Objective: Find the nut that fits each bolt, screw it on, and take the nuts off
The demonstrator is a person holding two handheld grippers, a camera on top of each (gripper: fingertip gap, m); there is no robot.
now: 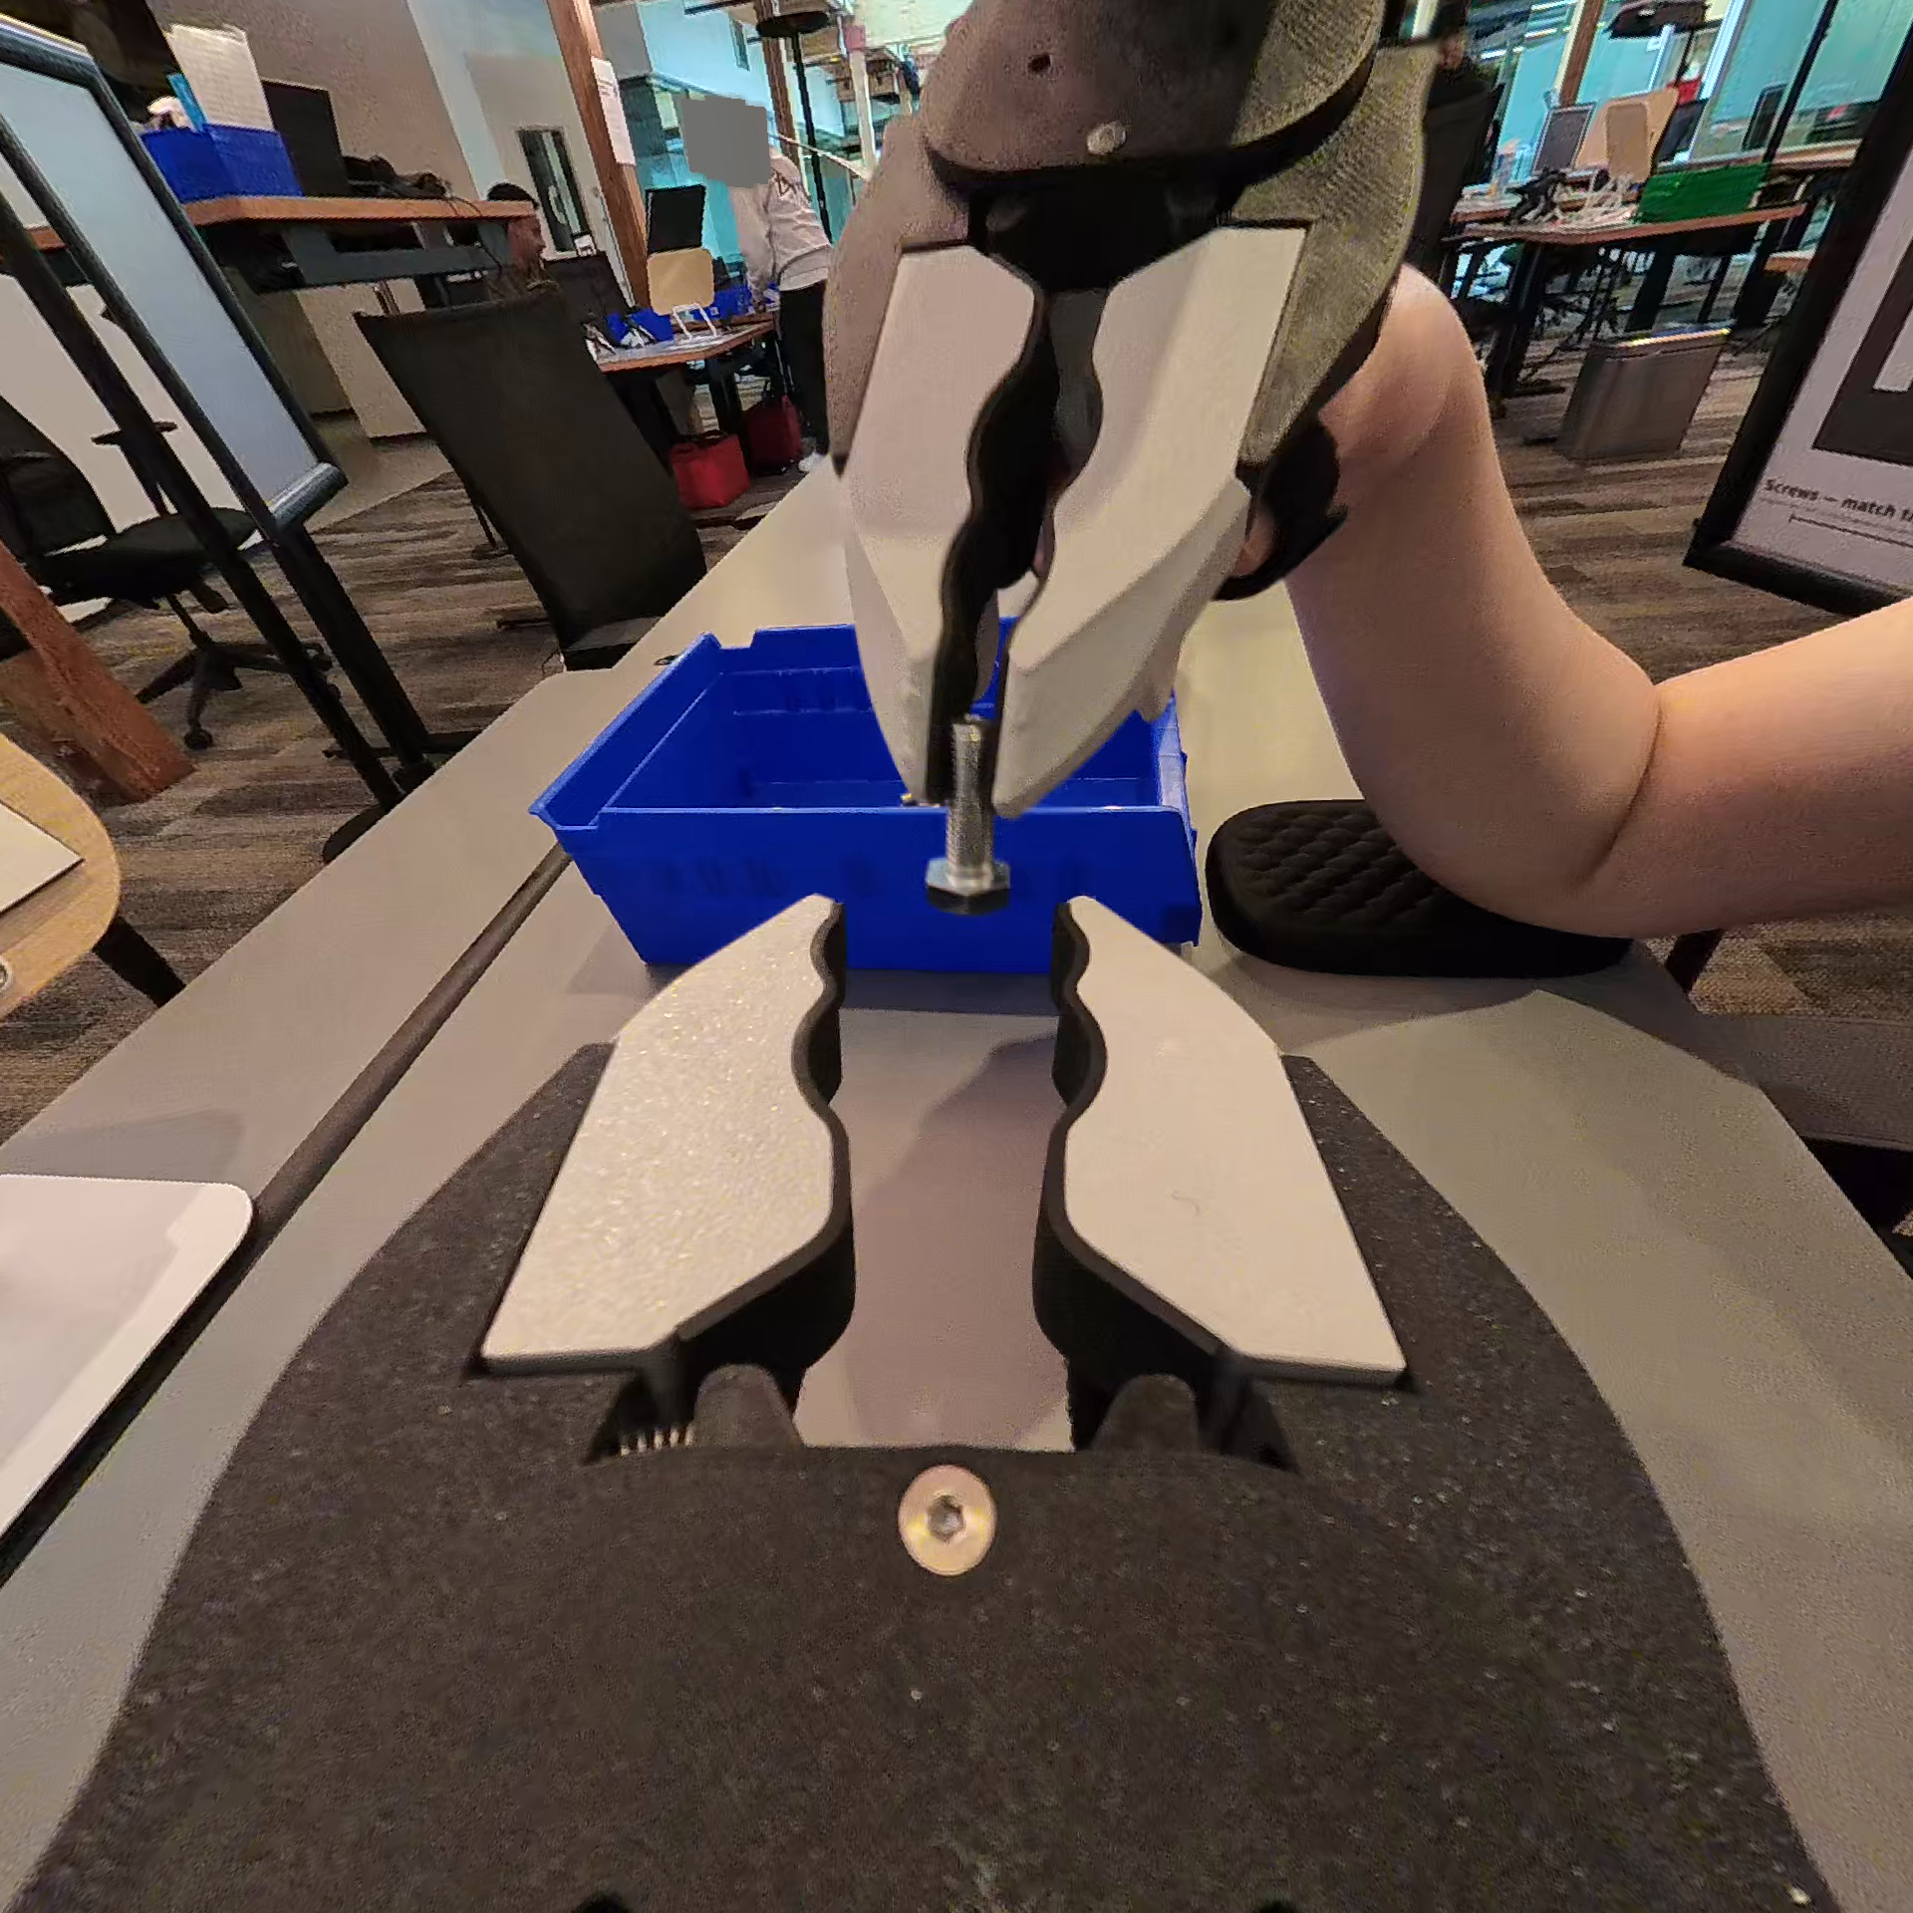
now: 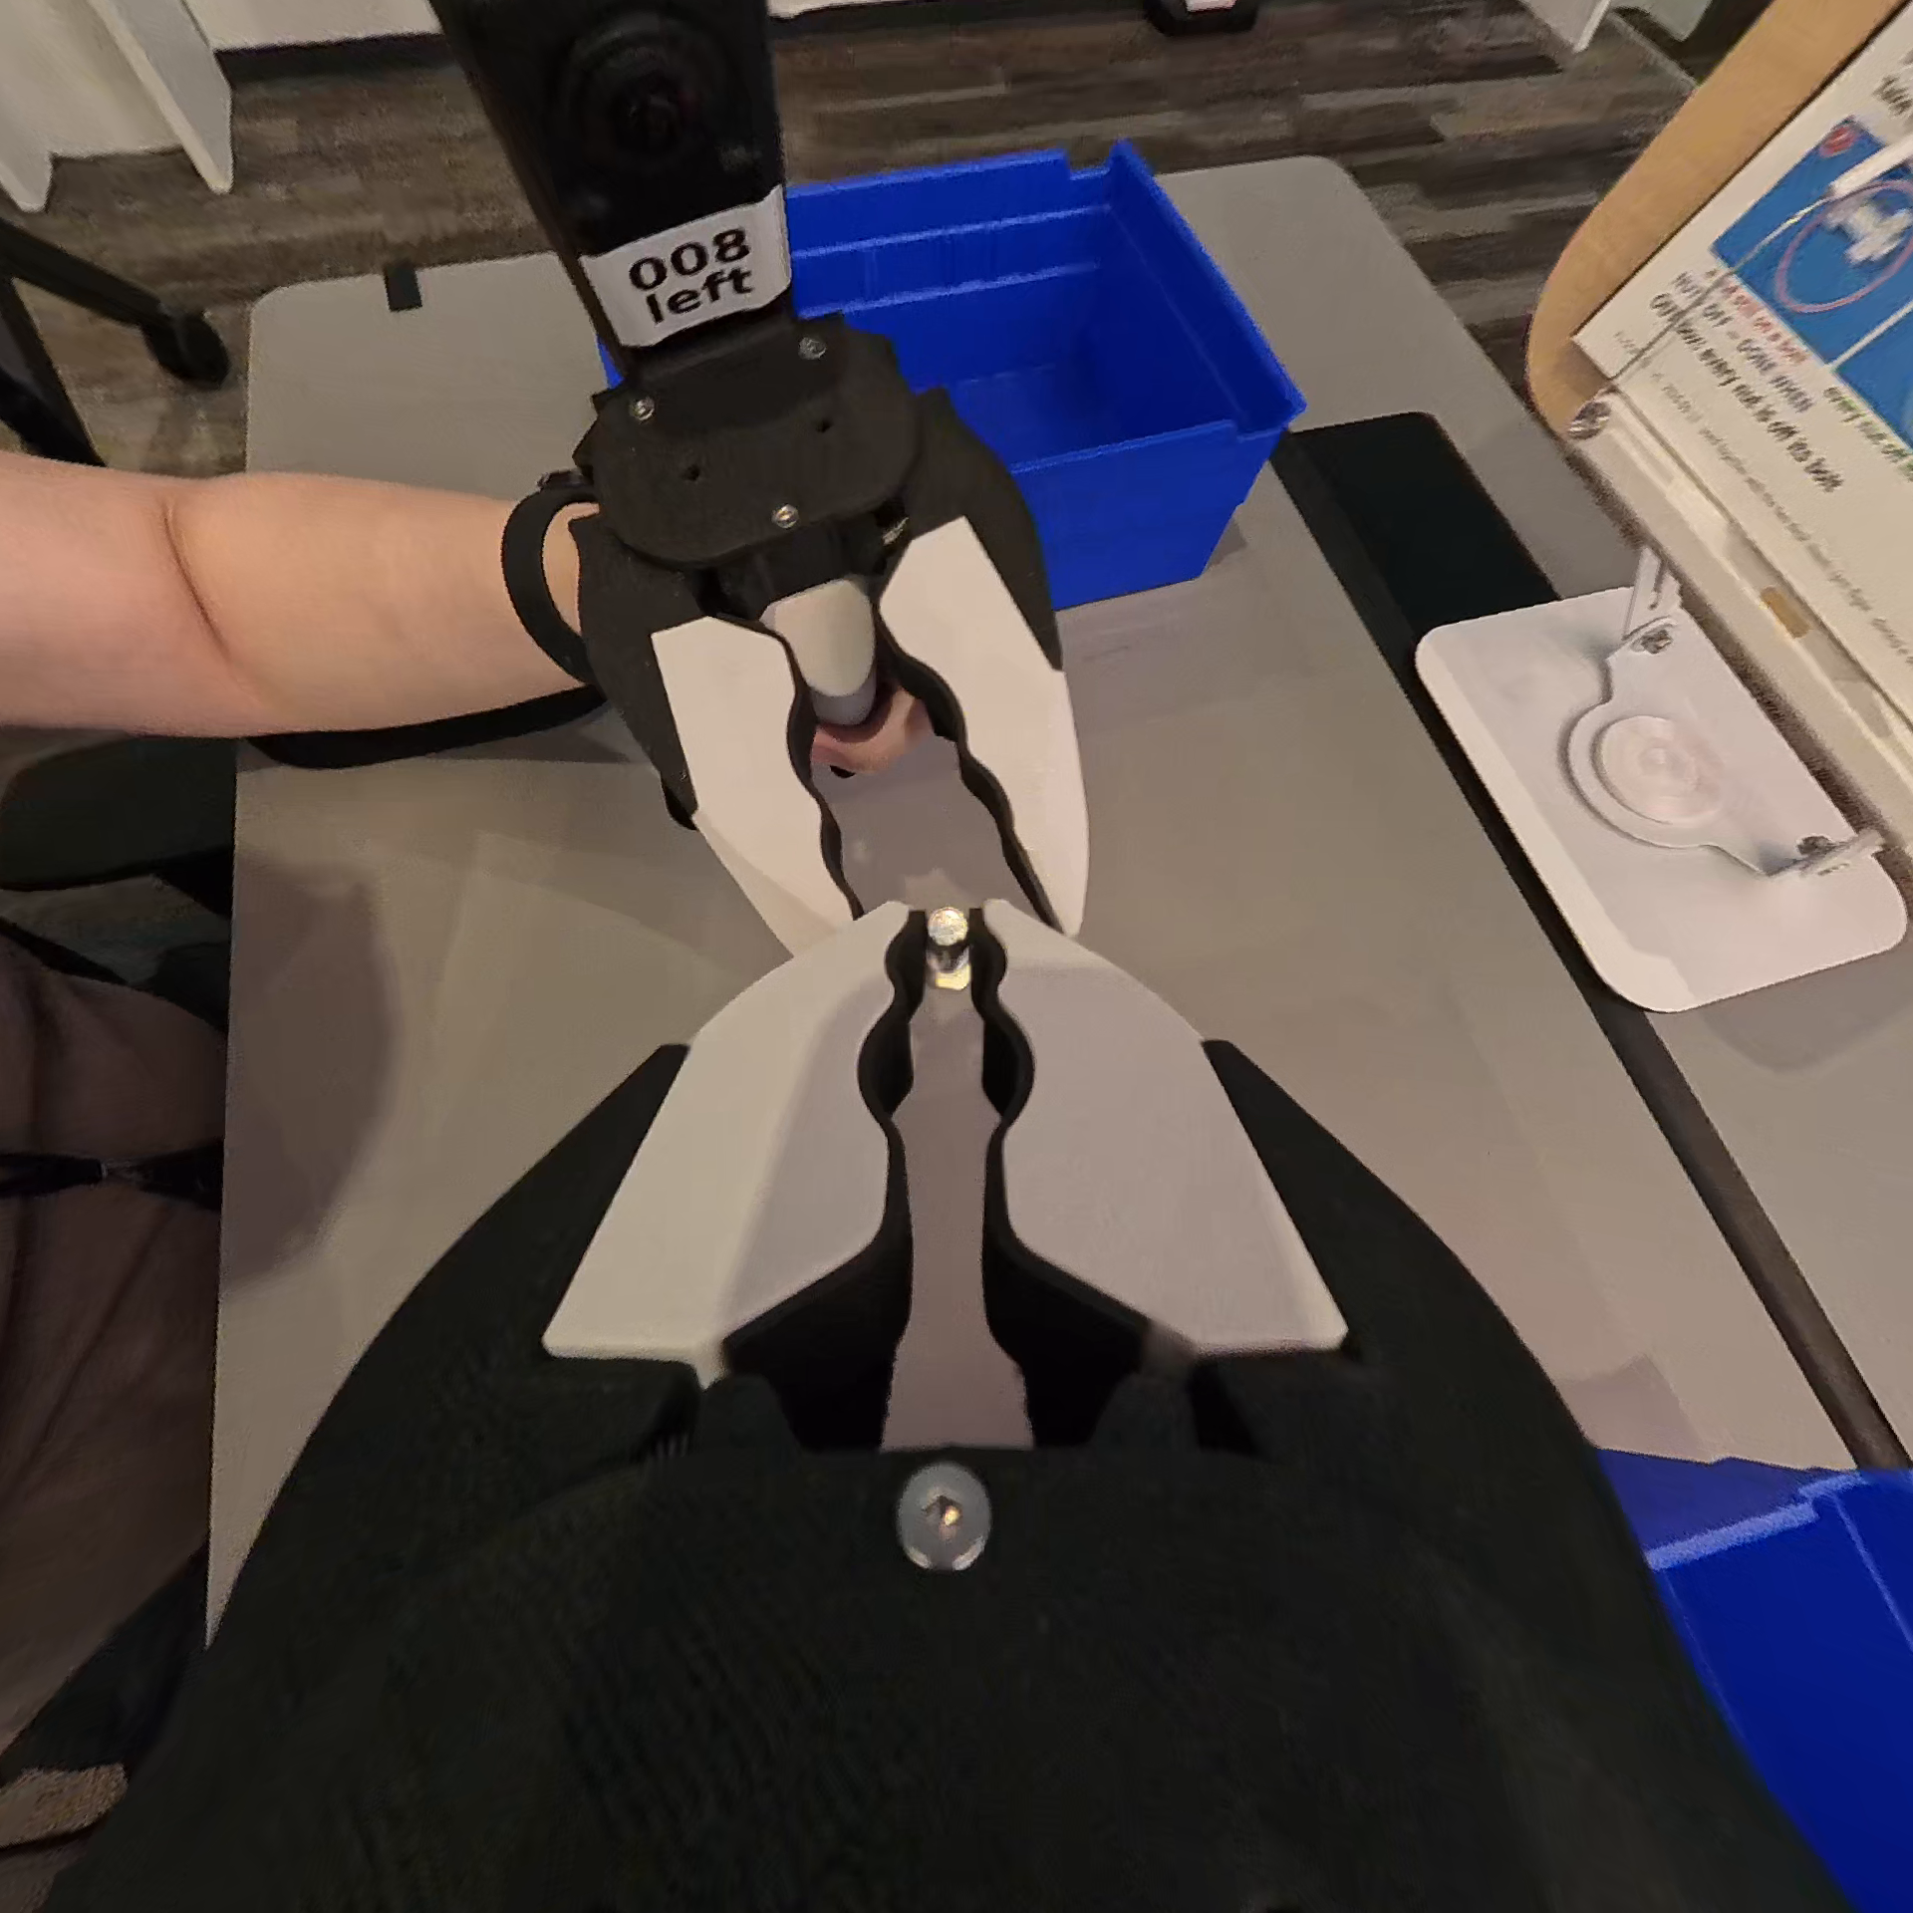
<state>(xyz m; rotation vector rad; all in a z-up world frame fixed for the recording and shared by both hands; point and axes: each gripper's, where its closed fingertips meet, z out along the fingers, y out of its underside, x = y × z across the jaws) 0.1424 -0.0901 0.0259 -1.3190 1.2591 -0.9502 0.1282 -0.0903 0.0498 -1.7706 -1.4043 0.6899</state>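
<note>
A silver bolt (image 1: 968, 818) hangs upright over the grey table (image 1: 1449, 1139), hex end down, in front of a blue bin (image 1: 828, 880). My right gripper (image 1: 965, 787) comes down from above and is shut on the bolt's threaded upper end. In the right wrist view its jaws (image 2: 944, 921) pinch the bolt (image 2: 947, 947) at the tips. My left gripper (image 1: 947, 921) is open and empty, its fingertips just below and on either side of the hex end. It also shows in the right wrist view (image 2: 937, 890), facing the right gripper. I cannot tell whether the hex piece is a head or a nut.
The blue bin (image 2: 1139, 497) stands behind the left gripper. A second blue bin (image 2: 1781, 1656) is at the near right. A white tray (image 2: 1532, 932) with a metal part lies to the right, beside an instruction board (image 2: 1760, 311). A black pad (image 1: 1346, 890) lies under the forearm. Only a small space, under 4 cm, lies between the two pairs of fingers.
</note>
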